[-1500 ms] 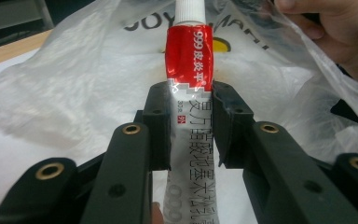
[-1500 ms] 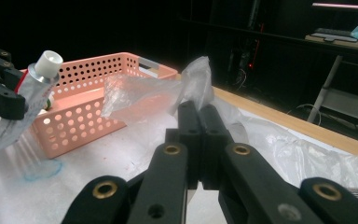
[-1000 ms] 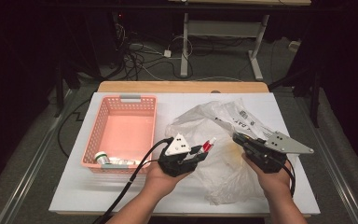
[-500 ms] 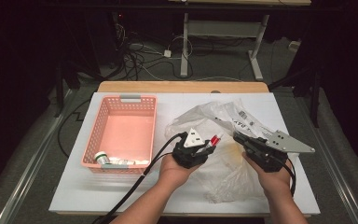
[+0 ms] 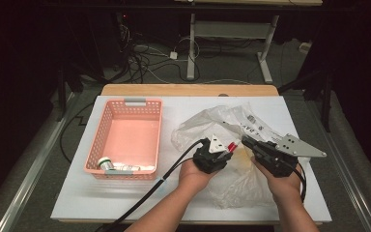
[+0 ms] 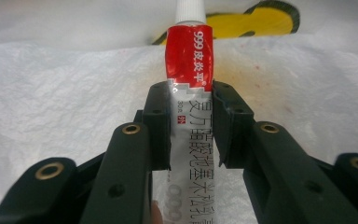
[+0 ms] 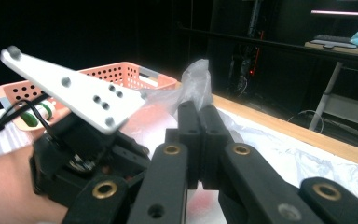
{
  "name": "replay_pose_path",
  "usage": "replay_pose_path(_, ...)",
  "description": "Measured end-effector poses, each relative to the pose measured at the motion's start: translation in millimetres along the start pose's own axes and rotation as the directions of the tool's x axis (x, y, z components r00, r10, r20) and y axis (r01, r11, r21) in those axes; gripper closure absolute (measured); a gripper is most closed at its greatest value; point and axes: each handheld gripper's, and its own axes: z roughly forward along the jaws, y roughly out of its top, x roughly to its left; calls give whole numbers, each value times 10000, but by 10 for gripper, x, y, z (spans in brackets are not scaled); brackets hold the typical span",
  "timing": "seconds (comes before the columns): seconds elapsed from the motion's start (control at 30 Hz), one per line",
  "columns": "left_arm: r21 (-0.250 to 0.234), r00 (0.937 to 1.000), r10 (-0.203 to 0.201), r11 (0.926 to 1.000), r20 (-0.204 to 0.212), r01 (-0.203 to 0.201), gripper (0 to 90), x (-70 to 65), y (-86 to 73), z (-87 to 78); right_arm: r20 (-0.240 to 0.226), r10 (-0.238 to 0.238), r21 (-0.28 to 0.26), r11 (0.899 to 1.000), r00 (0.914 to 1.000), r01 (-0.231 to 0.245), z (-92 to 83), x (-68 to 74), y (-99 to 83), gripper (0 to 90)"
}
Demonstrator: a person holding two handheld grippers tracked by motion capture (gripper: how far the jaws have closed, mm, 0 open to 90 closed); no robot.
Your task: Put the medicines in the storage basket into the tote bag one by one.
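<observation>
Left tool (image 5: 224,151) clenched on ointment tube (image 6: 189,93) at mid-body, held over plastic bag (image 5: 222,125) on desk (image 5: 77,198). Right tool (image 7: 198,112) pinched shut on bag film. Tube looks light, soft, crushable: grip flat body, light force. Basket (image 5: 125,104) at left.

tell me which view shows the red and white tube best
The left gripper view: the tube stands close up between the left tool's jaws, with its white cap, red band and printing clear. The high view shows just a small red tip past that tool, over the plastic bag. The right gripper view doesn't help.
</observation>
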Motion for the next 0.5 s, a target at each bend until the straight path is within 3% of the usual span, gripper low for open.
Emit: replay_pose_path(0.5, 405, 9989, -314, 9986, -342, 328, 677, 63, -58, 293, 5, 37, -65, 10000, 10000, -37, -1, -15, 1, 900)
